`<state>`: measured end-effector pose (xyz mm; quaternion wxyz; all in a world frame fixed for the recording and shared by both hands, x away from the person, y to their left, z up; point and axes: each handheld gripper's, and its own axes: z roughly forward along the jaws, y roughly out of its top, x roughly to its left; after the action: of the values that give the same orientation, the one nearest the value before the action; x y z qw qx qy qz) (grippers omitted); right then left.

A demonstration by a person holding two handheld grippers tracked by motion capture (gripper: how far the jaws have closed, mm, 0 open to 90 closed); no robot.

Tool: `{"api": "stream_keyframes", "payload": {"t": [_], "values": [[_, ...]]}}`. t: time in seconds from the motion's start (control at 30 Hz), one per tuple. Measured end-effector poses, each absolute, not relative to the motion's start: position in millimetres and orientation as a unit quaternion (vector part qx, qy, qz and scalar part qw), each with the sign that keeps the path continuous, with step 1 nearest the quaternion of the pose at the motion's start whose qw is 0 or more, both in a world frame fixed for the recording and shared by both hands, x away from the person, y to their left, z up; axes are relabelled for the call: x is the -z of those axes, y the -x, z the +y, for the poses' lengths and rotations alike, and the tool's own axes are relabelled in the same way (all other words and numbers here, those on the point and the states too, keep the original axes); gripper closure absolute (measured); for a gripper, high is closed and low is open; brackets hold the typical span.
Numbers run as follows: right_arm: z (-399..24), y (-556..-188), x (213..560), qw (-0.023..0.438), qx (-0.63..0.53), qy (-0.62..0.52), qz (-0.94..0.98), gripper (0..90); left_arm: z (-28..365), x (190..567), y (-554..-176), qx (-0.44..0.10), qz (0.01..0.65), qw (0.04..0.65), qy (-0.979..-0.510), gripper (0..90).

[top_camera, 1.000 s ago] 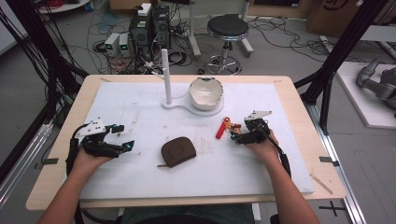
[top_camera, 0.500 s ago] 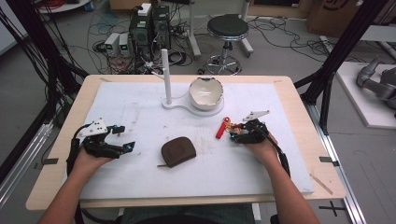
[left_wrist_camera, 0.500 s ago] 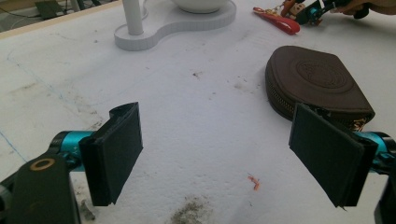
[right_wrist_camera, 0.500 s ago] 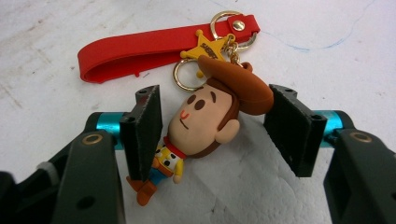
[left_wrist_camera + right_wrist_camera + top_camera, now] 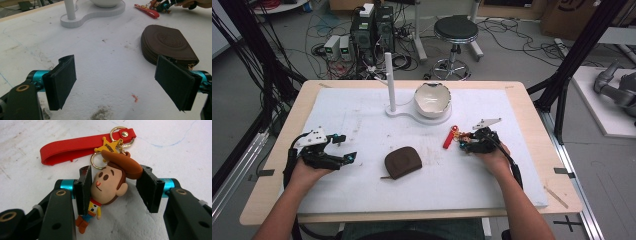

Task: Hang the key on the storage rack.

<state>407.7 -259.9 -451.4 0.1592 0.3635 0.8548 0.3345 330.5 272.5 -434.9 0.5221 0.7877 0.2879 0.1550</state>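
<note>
From the high view, the right gripper [image 5: 468, 143] sits at the cowboy keychain [image 5: 457, 137], which lies on the white worktop [image 5: 362, 110] right of the brown coin pouch [image 5: 402, 162], its red strap [image 5: 448, 140] pointing away toward the white bowl [image 5: 431, 99]; the left gripper [image 5: 341, 150] rests well left of the pouch, so the right hand is far nearer. In the left gripper view, its fingers [image 5: 61, 81] stand spread over bare worktop, the pouch [image 5: 167, 45] just beyond the right-hand finger. In the right gripper view, the fingers [image 5: 83, 187] pinch the figure's head [image 5: 110, 185] from both sides, the keychain's long axis running away from the gripper, strap [image 5: 75, 148] beyond. A second ago these fingers were wide apart; they have just been closing onto the figure, while neither hand has shifted.
</note>
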Motion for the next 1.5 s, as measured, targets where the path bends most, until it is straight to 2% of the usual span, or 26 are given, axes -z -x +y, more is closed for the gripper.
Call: {"api": "stream_keyframes", "payload": {"t": [0.5,1.5], "values": [[-269,-400,431,0.176,-0.381,-0.369,0.83,49.3,274,434,-331,-0.157,0.29,0.525,-0.784,17.3],[-241,-390,347,0.221,-0.454,-0.29,0.813,49.3,273,432,-332,-0.16,0.29,0.532,-0.78,17.3]]}}
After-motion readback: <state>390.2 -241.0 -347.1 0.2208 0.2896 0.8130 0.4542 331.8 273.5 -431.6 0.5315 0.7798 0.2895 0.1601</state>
